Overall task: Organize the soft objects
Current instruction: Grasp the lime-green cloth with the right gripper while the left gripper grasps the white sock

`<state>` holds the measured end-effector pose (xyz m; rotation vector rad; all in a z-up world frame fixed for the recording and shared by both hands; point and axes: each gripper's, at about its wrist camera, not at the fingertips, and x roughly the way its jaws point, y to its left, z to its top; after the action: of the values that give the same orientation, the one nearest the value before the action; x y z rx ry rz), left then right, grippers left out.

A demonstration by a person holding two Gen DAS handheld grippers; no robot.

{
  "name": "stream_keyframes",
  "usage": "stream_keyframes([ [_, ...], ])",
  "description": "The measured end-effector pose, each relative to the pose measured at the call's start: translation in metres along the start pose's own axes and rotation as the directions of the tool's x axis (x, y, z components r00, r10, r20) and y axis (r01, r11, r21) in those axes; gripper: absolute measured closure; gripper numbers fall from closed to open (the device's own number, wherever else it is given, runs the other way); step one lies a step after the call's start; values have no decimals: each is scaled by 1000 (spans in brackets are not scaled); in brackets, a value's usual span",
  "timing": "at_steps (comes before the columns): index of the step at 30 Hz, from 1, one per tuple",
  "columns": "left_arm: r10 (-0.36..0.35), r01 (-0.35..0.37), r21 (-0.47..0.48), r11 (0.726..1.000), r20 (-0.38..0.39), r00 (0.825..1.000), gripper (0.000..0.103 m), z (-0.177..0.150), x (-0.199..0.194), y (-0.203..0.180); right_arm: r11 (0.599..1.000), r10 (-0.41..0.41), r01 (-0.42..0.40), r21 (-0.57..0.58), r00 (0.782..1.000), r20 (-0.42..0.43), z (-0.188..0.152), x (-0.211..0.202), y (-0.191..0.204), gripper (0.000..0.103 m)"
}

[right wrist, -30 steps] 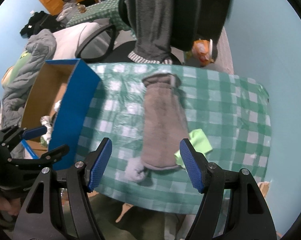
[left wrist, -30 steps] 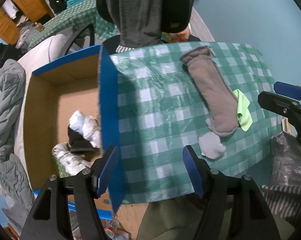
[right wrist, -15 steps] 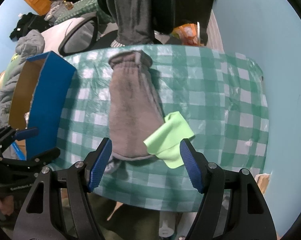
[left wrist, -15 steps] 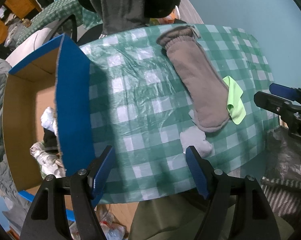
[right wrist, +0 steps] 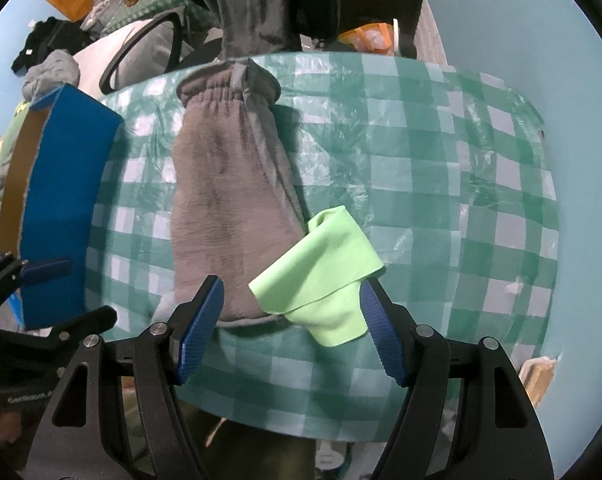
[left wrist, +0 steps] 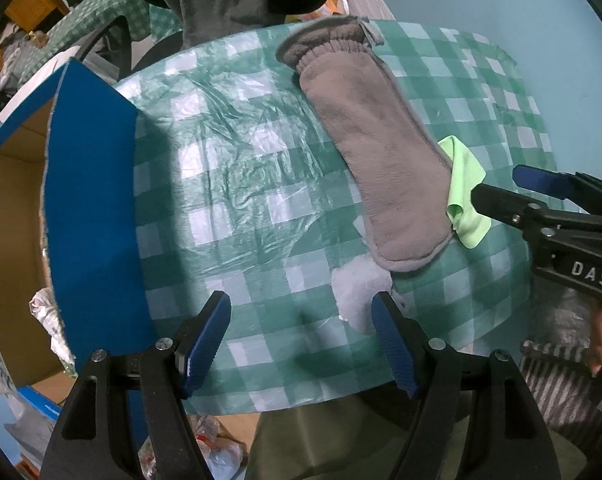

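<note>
A long grey fleece mitt (left wrist: 365, 152) (right wrist: 229, 192) lies across the green checked tablecloth (left wrist: 237, 184) (right wrist: 441, 184). A lime green cloth (right wrist: 325, 280) (left wrist: 465, 192) lies against its right side, partly tucked under it. A small white fluffy piece (left wrist: 361, 292) sits at the mitt's near end. My left gripper (left wrist: 301, 340) hangs open above the cloth near the table's front edge, its right finger beside the white piece. My right gripper (right wrist: 291, 328) is open too, with the lime cloth and the mitt's end showing between its fingers, nothing touched.
An open cardboard box with blue outer walls (left wrist: 93, 216) (right wrist: 61, 208) stands at the table's left, holding several crumpled soft items (left wrist: 45, 312). A chair draped with grey clothing (right wrist: 269, 4) stands behind the table. A light blue wall (right wrist: 541, 32) runs along the right.
Both grippers have sunk toward the table and shifted right. The left one left the box wall for the tablecloth; the right one went from over the mitt to over the lime cloth.
</note>
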<state>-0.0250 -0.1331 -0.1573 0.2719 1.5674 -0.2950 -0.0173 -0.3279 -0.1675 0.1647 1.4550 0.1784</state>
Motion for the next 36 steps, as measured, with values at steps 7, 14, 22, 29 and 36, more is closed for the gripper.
stream_keyframes([
  [7, -18, 18, -8, 1000, -23, 1000, 25, 3, 14, -7, 1000, -17, 17, -10, 1000, -18, 3, 19, -6, 32],
  [14, -5, 5, 3, 1000, -52, 999, 25, 4, 23, -17, 1000, -10, 10, -3, 998, -66, 2, 34, -13, 57],
  [22, 7, -6, 9, 1000, -60, 998, 21, 5, 29, -21, 999, -33, 36, 24, 996, -87, -13, 36, -36, 86],
  [29, 8, -8, 13, 1000, -73, 997, 21, 11, 31, -23, 995, -51, 59, 76, 994, -101, -26, 34, -65, 86],
  [36, -8, 9, 10, 1000, -93, 996, 16, 13, 46, -22, 994, -19, 26, 108, 998, -66, -28, 18, -81, 62],
])
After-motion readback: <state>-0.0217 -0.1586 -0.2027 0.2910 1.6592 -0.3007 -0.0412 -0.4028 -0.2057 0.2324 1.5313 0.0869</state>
